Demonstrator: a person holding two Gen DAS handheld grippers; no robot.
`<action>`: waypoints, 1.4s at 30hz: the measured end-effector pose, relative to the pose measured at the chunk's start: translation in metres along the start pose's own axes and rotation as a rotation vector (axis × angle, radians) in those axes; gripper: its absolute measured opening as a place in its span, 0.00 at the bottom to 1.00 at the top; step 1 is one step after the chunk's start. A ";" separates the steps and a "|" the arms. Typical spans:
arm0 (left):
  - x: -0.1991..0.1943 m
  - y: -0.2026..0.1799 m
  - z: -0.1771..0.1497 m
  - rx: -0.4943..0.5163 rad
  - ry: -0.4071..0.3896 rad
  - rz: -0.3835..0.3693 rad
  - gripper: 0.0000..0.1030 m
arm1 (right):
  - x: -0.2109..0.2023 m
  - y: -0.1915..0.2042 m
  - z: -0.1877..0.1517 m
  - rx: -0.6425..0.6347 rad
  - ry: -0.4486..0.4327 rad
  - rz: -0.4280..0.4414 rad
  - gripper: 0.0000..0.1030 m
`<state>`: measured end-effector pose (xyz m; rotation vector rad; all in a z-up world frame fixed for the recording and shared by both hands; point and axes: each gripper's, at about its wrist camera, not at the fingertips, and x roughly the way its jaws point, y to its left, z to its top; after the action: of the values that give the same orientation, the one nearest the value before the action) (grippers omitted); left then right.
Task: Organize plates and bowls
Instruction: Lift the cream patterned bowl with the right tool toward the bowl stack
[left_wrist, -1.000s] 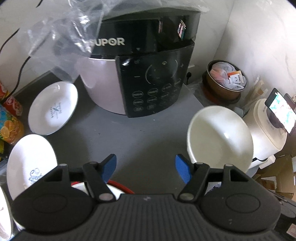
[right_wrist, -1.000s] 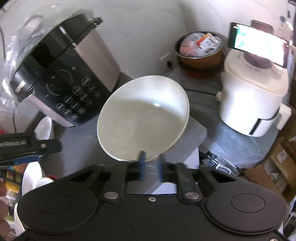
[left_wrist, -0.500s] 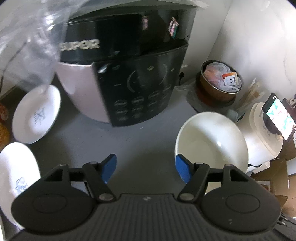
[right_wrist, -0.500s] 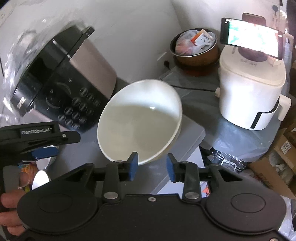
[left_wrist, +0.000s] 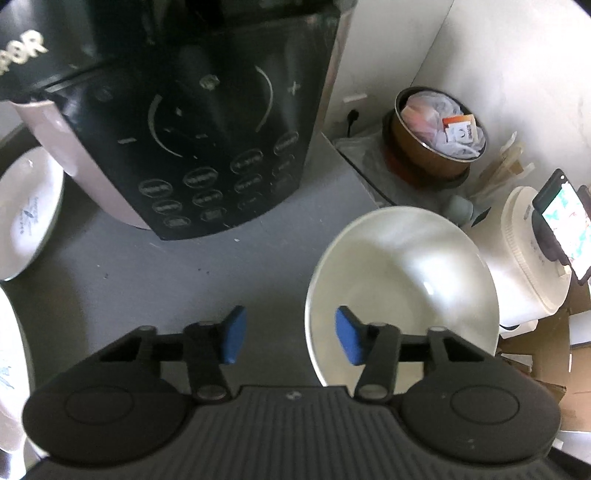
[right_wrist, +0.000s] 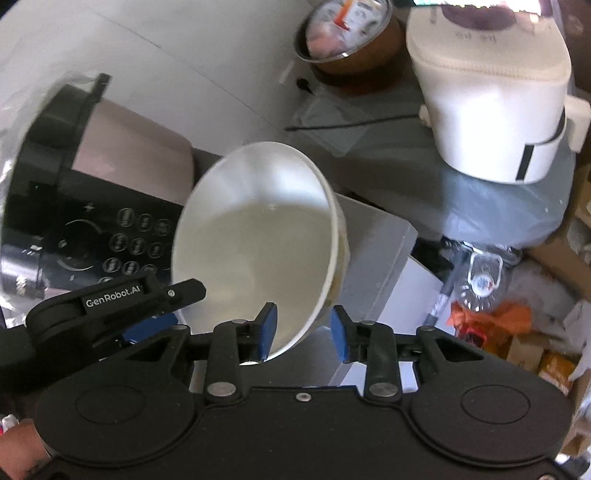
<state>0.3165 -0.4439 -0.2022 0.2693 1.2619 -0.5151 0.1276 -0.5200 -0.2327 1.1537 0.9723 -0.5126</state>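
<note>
A plain white bowl (left_wrist: 406, 288) sits at the right end of the grey counter (left_wrist: 166, 280). In the left wrist view my left gripper (left_wrist: 291, 339) straddles the bowl's left rim, one blue pad inside and one outside. Its jaws are closing and a gap still shows at the outer pad. My right gripper (right_wrist: 303, 332) straddles the near rim of the same bowl (right_wrist: 258, 243). Its jaws are closing too, and neither pad presses on the rim. One of the left gripper's fingers (right_wrist: 159, 295) reaches in from the left. Two printed white plates (left_wrist: 26, 214) (left_wrist: 7, 350) lie at the counter's left.
A large black pressure cooker (left_wrist: 203, 129) fills the back of the counter. A copper pot of packets (left_wrist: 439, 136) stands in the back corner. A white appliance (left_wrist: 528, 251) carrying a phone (left_wrist: 565, 218) stands to the right. Cardboard and clutter (right_wrist: 491, 317) lie below the counter's right edge.
My right gripper let go of the bowl's rim and rolled, then began narrowing again. My left gripper moved right and down over the bowl's rim, and its jaws narrowed.
</note>
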 end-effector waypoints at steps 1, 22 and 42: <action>0.004 0.000 0.001 -0.012 0.017 -0.001 0.37 | 0.003 -0.001 0.001 0.011 0.013 -0.002 0.25; -0.031 0.016 -0.005 -0.092 -0.004 -0.032 0.03 | -0.014 0.015 -0.015 -0.055 0.022 0.099 0.21; -0.126 0.079 -0.054 -0.301 -0.157 -0.006 0.04 | -0.058 0.077 -0.050 -0.327 0.017 0.209 0.21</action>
<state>0.2854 -0.3233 -0.1045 -0.0276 1.1686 -0.3382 0.1388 -0.4543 -0.1477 0.9504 0.8986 -0.1673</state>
